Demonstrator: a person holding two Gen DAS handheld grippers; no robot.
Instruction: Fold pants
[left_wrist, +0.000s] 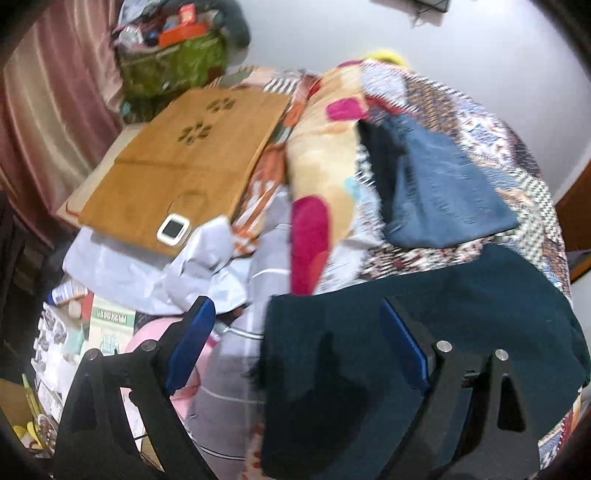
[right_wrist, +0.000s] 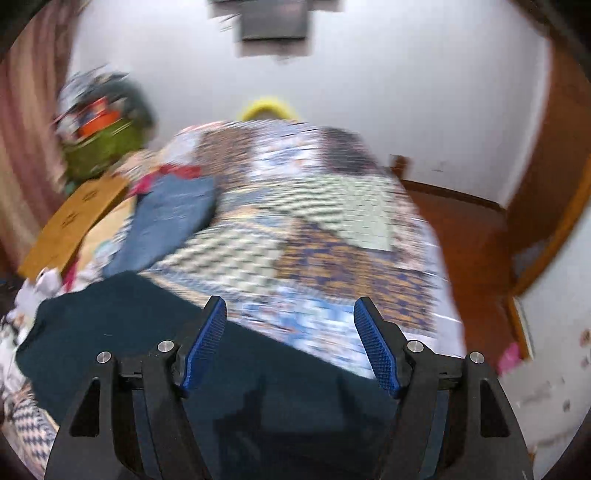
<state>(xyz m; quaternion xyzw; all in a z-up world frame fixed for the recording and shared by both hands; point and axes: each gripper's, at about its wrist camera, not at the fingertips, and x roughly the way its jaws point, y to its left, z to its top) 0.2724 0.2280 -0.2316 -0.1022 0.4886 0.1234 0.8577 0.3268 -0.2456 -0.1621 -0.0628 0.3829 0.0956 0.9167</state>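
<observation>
Dark teal pants (left_wrist: 461, 314) lie folded on the patterned bedspread (left_wrist: 480, 122), low in both views; they also show in the right wrist view (right_wrist: 129, 325). My left gripper (left_wrist: 297, 332) is open and empty above the pants' left edge. My right gripper (right_wrist: 291, 332) is open and empty above the pants' far edge. A folded blue denim garment (left_wrist: 443, 184) lies further up the bed; it also shows in the right wrist view (right_wrist: 173, 218). The right wrist view is blurred.
A brown board (left_wrist: 184, 162) with a small white device (left_wrist: 173, 229) lies left of the bed. A floral blanket (left_wrist: 325, 177), white papers (left_wrist: 147, 266) and clutter sit alongside. A green bag (left_wrist: 173, 62) stands by the curtain. Wooden floor (right_wrist: 461, 229) is on the right.
</observation>
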